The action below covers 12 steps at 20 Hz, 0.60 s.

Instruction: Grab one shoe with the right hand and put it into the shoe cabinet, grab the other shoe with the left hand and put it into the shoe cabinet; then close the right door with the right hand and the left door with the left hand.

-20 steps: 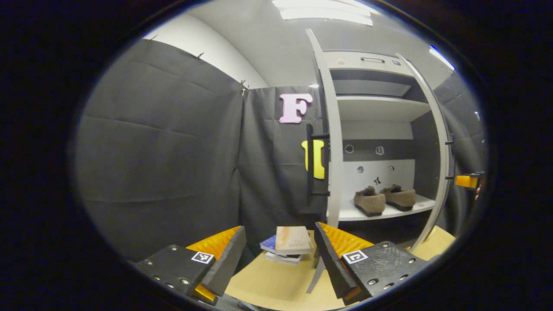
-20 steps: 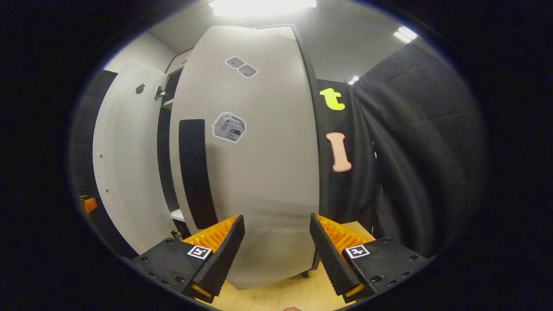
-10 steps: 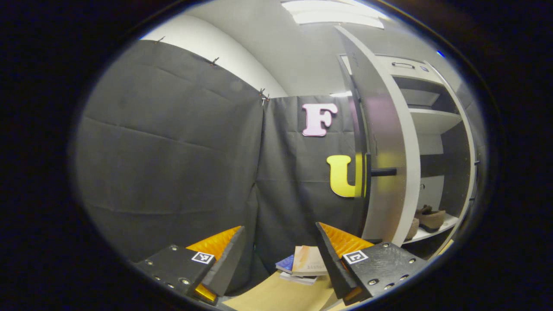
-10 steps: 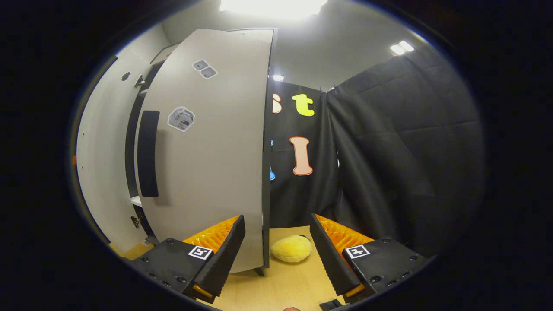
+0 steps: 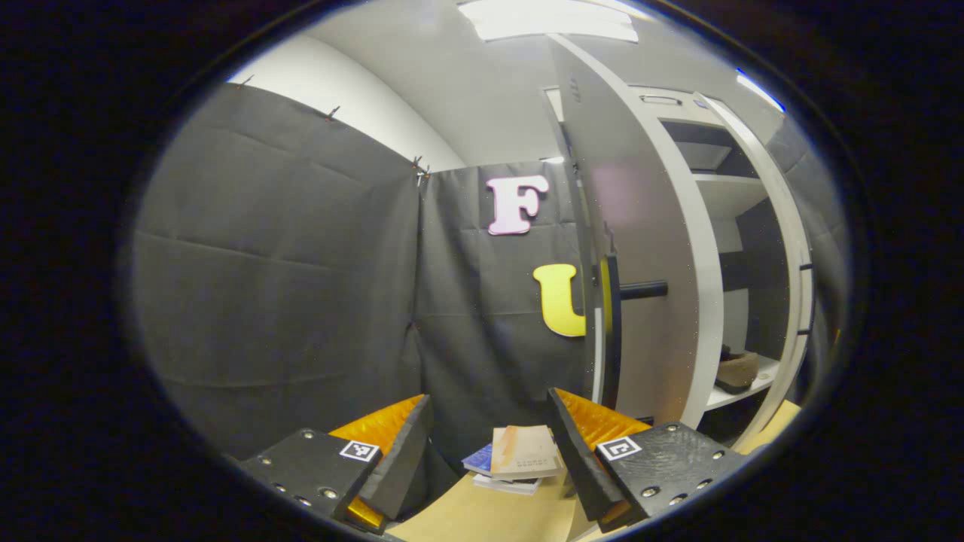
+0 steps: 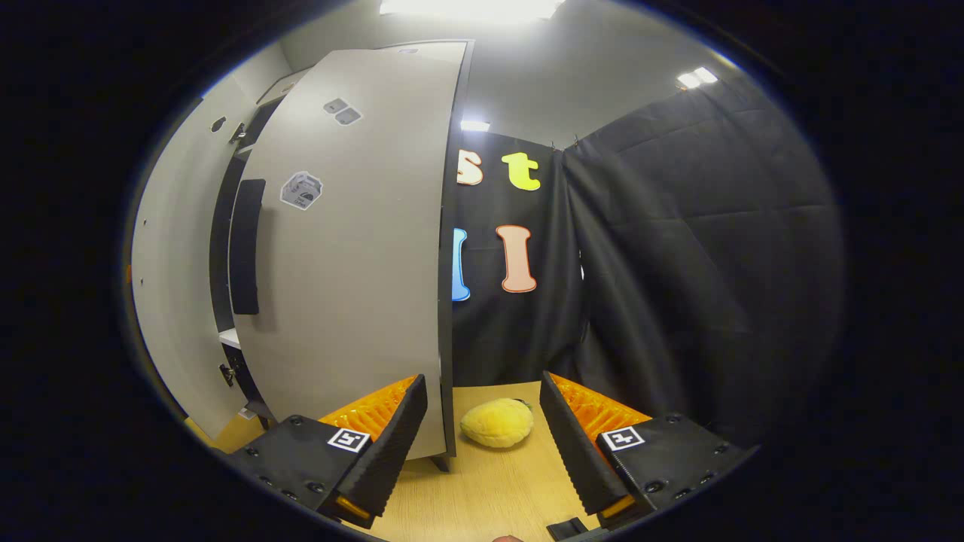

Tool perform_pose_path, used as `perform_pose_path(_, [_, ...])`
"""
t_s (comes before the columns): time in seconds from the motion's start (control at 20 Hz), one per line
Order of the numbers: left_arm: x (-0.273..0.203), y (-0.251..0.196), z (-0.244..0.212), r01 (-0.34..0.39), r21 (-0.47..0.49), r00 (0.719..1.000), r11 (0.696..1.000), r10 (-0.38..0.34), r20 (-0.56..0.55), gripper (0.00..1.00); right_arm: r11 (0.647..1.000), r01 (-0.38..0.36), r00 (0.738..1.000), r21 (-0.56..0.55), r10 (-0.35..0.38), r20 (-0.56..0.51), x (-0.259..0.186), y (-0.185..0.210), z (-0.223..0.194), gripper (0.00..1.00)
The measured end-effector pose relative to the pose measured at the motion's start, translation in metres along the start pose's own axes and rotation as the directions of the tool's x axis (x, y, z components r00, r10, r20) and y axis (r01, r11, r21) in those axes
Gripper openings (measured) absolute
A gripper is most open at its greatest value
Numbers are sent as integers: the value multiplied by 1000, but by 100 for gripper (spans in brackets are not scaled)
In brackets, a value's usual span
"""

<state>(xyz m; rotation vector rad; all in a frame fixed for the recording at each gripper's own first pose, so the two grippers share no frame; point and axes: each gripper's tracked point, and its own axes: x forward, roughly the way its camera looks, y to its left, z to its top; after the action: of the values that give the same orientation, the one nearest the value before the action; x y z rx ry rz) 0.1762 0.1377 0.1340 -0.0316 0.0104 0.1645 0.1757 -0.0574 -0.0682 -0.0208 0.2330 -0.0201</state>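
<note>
Shoes were in; doors came next. Your right tool was held open and empty, fingers wide apart. In the right gripper view the right door stood at 11 o'clock from the tool, its free edge running top to bottom just left of centre, its foot close beside the left finger. Its long axis was vertical. Whether the finger touched the panel I could not tell. My judgement: you needed to push the outer face leftward, toward the cabinet.

Your left tool was likewise open and empty. In the left gripper view the left door stood at 1 o'clock, swung out, with its black handle upright along the near edge. The left tool was the nearer one to it.

The left gripper view also gave one shoe on the shelf at 3 o'clock, and books on the counter. The right gripper view gave a yellow plush between the fingers, farther off.
</note>
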Motion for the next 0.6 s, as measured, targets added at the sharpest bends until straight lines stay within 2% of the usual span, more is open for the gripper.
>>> perform_pose_path(0.1, [-4, -23, 1, 51, -12, 999, 999, -51, 7, 89, 1000, -13, 1000, 4, 13, -4, 0, 4, -3, 96])
perform_pose_path(0.15, [-5, -37, 2, 79, -15, 997, 997, -79, 12, 96, 1000, -14, 1000, 0, 14, -6, 0, 4, -5, 96])
perform_pose_path(0.2, [-7, -52, 4, 107, -14, 994, 994, -107, 21, 89, 1000, -14, 1000, -4, 14, -9, -1, 4, -7, 96])
perform_pose_path(0.35, [-6, -97, 9, 169, 5, 985, 986, -169, 43, 89, 1000, -18, 1000, -9, 18, -19, -5, 2, -11, 96])
perform_pose_path(0.4, [-3, -113, 9, 189, 12, 981, 982, -189, 46, 95, 1000, -17, 1000, -10, 16, -21, -7, -1, -12, 96])
perform_pose_path(0.45, [-2, -128, 8, 207, 15, 977, 978, -207, 48, 89, 1000, -13, 1000, -13, 13, -22, -9, -3, -13, 92])
perform_pose_path(0.55, [3, -161, 8, 244, 6, 968, 970, -244, 53, 89, 1000, 1, 1000, -20, -1, -23, -10, -11, -9, 96])
perform_pose_path(0.6, [8, -177, 7, 261, -2, 964, 965, -260, 51, 95, 1000, 5, 1000, -19, -5, -23, -11, -13, -9, 96])
